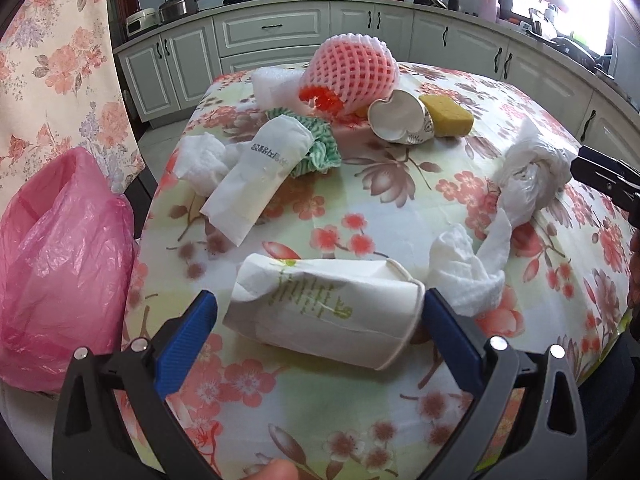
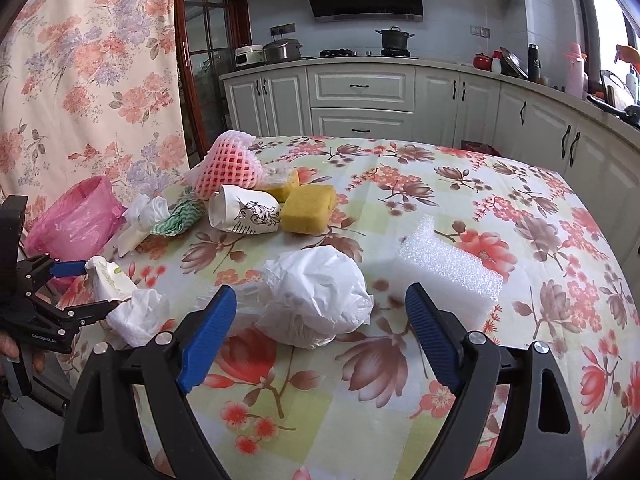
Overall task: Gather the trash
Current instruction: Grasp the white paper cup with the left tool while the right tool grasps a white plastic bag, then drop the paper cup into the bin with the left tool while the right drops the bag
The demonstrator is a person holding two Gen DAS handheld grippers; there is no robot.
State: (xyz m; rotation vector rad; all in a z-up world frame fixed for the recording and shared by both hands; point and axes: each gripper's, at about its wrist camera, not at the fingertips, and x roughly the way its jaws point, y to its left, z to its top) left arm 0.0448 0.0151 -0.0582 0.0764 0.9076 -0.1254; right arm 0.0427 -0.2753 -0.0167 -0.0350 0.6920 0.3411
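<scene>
light: bright daylight | source: window (image 1: pixel 576 4), blown out | shadows: soft | edges: fisheye-bent, dark corners | focus: sharp

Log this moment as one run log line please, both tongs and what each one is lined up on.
left tongs: open, around crushed paper cup | right tongs: open, before white plastic bag wad | pink trash bag: table's left edge

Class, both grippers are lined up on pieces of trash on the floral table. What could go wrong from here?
1. The left gripper, open around the crushed paper cup, may also snag the crumpled tissue that lies against the cup's rim.
2. The right gripper, open before the bunched white plastic bag, may pinch only loose film, so the bag slips.
3. The pink trash bag hangs slack beside the table; drops could miss.
</scene>
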